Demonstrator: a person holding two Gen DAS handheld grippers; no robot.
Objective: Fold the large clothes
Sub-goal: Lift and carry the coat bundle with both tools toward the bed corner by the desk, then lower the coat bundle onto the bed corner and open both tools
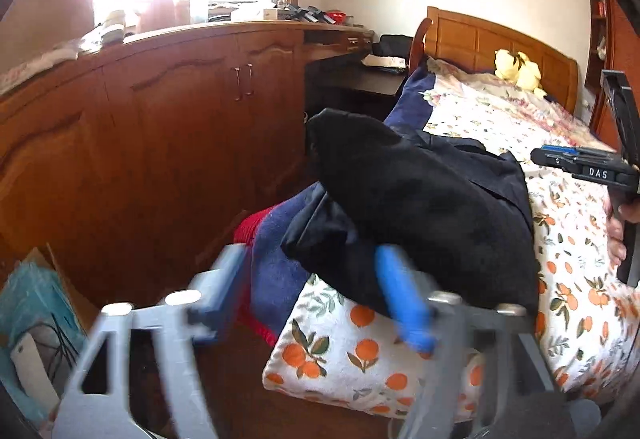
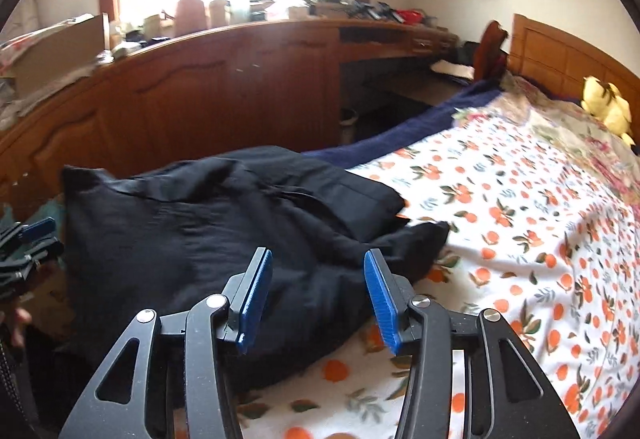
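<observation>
A large black garment (image 1: 420, 199) lies bunched in a loose fold at the near corner of the bed (image 1: 580, 279), one end drooping over the bed's side. My left gripper (image 1: 316, 279) is blurred, its fingers wide apart and open at the garment's hanging edge, with no cloth pinched. In the right wrist view the same black garment (image 2: 200, 223) spreads over the orange-print cover (image 2: 520, 219). My right gripper (image 2: 318, 279) hovers just over it, open, with nothing between the blue pads (image 2: 256, 291). The right gripper (image 1: 560, 159) also shows at the right edge, a hand on its handle.
A long wooden cabinet (image 1: 160, 119) with a cluttered top runs along the bed's left side. A blue blanket (image 1: 276, 259) and red fabric hang off the bed edge. A cardboard box (image 1: 36, 299) stands on the floor. A yellow plush toy (image 1: 516, 71) sits by the headboard.
</observation>
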